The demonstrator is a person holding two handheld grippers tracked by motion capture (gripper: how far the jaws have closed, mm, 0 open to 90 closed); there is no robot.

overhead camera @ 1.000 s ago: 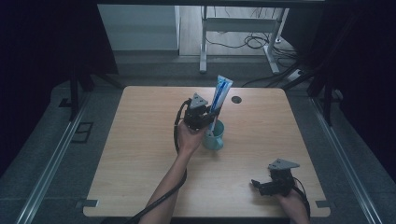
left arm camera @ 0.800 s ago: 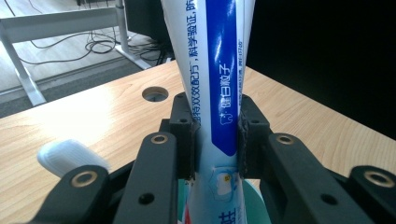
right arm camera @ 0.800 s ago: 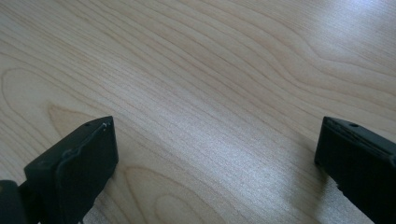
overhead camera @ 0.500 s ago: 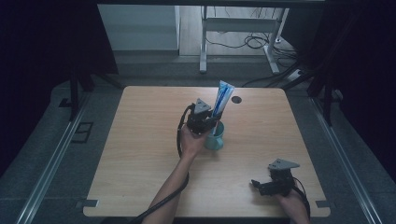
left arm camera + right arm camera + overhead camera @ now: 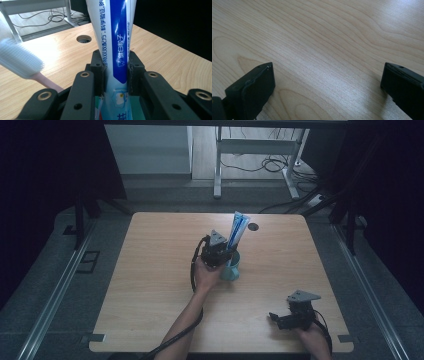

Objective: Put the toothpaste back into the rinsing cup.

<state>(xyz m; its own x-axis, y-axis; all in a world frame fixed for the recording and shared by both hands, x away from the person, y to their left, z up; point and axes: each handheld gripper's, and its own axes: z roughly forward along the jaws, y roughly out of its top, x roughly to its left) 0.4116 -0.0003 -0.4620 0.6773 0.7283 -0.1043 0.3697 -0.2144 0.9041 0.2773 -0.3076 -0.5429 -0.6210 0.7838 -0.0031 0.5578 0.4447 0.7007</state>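
Clearly the left gripper (image 5: 116, 75) clamps the toothpaste tube (image 5: 117, 47) between its jaws, the lower end inside the teal cup (image 5: 231, 270) just below them. I judge the tube light, soft and smooth; holding its flat middle is safest. The right gripper (image 5: 327, 82) rests wide, holding nothing.

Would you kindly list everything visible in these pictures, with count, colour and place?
toothpaste tube: one, white and blue, upright in the cup, pinched by the left gripper
cup: one, teal, middle of the table
toothbrush: one, pink handle, white bristles, beside the tube
table: one, light wood, with a round hole near its far edge
left gripper: one, black, shut on the tube
right gripper: one, black, open, at the near right of the table
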